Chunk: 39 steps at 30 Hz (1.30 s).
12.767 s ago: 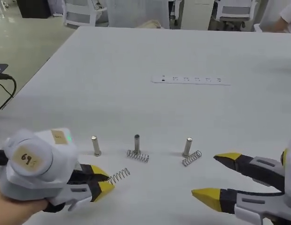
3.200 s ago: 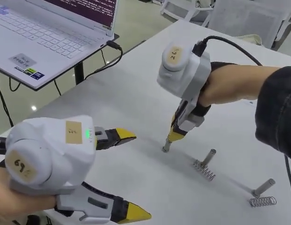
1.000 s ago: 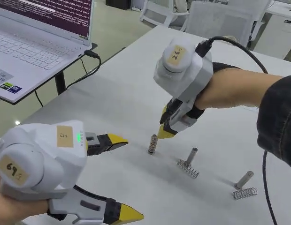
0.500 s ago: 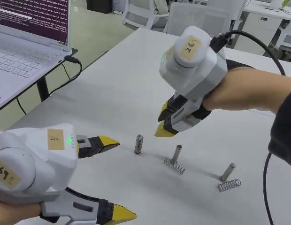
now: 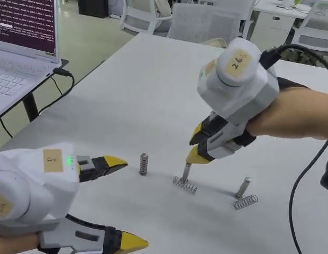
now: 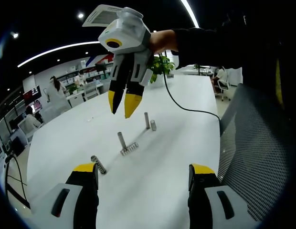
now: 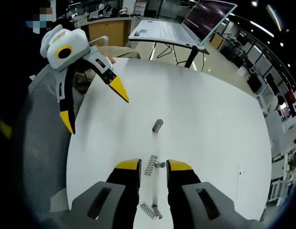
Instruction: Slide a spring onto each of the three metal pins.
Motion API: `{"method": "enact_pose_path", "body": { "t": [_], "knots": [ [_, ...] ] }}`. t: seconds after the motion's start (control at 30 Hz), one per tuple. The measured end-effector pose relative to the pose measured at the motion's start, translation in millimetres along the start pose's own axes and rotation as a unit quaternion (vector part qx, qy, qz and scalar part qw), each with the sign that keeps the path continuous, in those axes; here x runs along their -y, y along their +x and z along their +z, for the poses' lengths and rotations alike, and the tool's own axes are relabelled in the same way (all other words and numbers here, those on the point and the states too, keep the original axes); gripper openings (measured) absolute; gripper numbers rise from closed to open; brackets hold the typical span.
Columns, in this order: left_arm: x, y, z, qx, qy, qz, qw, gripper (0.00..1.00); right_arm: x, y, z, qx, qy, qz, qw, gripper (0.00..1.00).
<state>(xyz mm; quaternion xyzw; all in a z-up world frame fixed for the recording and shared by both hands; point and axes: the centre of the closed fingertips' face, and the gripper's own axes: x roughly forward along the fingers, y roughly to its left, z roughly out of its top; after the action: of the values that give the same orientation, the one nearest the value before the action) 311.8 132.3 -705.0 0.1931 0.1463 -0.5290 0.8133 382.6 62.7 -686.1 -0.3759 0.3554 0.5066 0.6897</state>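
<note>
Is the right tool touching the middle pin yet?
Apart. The left gripper view shows a clear gap between the right tool and the top of the middle pin.

Colours across the white counter (image 5: 153, 79)
The left tool (image 5: 135, 203) and right tool (image 5: 192, 149) have white bodies, black jaws and yellow tips; the left carries a green light. The pins (image 5: 185, 172) and springs (image 5: 245, 201) are silver-grey. The laptop (image 5: 21, 26) has a purple screen with pale text and a silver keyboard.

White workbench (image 5: 127, 79), laptop (image 5: 16, 79) alongside, office chairs (image 5: 201, 21) behind.
</note>
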Motion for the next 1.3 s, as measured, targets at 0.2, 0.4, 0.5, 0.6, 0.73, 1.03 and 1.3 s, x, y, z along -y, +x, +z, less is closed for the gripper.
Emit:
{"method": "enact_pose_path", "body": {
  "t": [0.2, 0.4, 0.5, 0.6, 0.73, 1.03, 1.3],
  "knots": [
    [2.2, 1.4, 0.9, -0.002, 0.002, -0.005, 1.0, 0.74, -10.3, 2.8, -17.8, -0.006, 0.02, 0.003, 0.9998, 0.19],
    [5.1, 3.9, 1.9, -0.004, 0.004, -0.011, 0.9999, 0.74, -15.4, 10.3, -35.8, -0.009, 0.045, 0.007, 0.9989, 0.18],
    [6.1, 4.4, 2.0, -0.005, 0.004, -0.013, 0.9999, 0.74, -14.7, 17.4, -41.3, -0.006, 0.06, 0.013, 0.9981, 0.18],
    [7.3, 5.0, 1.4, -0.008, 0.005, -0.016, 0.9998, 0.74, -15.6, 28.1, -47.6, -0.011, 0.067, 0.018, 0.9976, 0.18],
    [7.2, 6.1, 1.8, -0.007, 0.005, -0.017, 0.9998, 0.74, -14.8, 39.6, -51.0, -0.01, 0.079, 0.025, 0.9965, 0.17],
    [7.4, 6.8, -0.3, -0.01, 0.003, -0.018, 0.9998, 0.73, -10.4, 63.7, -62.3, -0.019, 0.096, 0.027, 0.9948, 0.17],
    [8.5, 7.8, -3.9, -0.014, -0.001, -0.02, 0.9997, 0.73, -7.2, 78.9, -68.3, -0.025, 0.109, 0.026, 0.9934, 0.16]
  ]
}}
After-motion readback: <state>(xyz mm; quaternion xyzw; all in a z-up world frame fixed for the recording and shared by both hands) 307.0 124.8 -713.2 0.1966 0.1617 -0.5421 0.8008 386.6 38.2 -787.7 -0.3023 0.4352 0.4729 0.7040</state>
